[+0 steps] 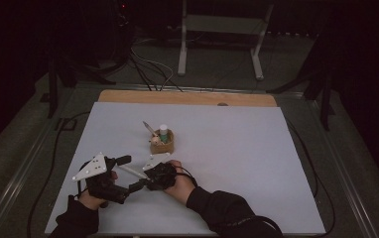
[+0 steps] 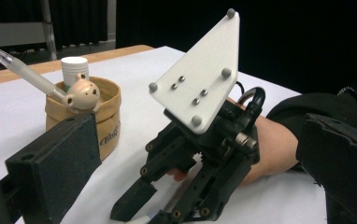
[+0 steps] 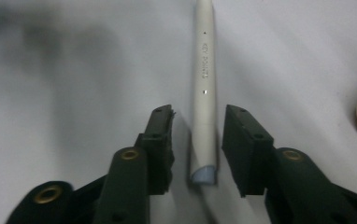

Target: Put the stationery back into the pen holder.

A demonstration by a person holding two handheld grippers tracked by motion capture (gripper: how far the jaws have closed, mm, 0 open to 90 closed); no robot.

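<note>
Right gripper [image 3: 197,149] closing in on a pen to pick it up.

The slim pale-grey plastic pen [image 3: 203,93] lies flat on the white surface [image 1: 237,148], between the half-open jaws, not yet pinched; next they must close squarely. Left gripper [image 1: 120,173] waits just beside, wide open and empty.

A bright white desk [image 1: 257,163] glows under overhead light while the room beyond my hand-held grippers sinks into near-black. In the left gripper view, the grey plate on my right hand-held gripper [image 2: 134,212] catches flat, even light, and the near jaw looms soft and out of focus. In the right gripper view, the white pen [image 3: 203,93] is sharp between the jaws, with a smeared grey shadow to their left and blur at the lower corners.
</note>
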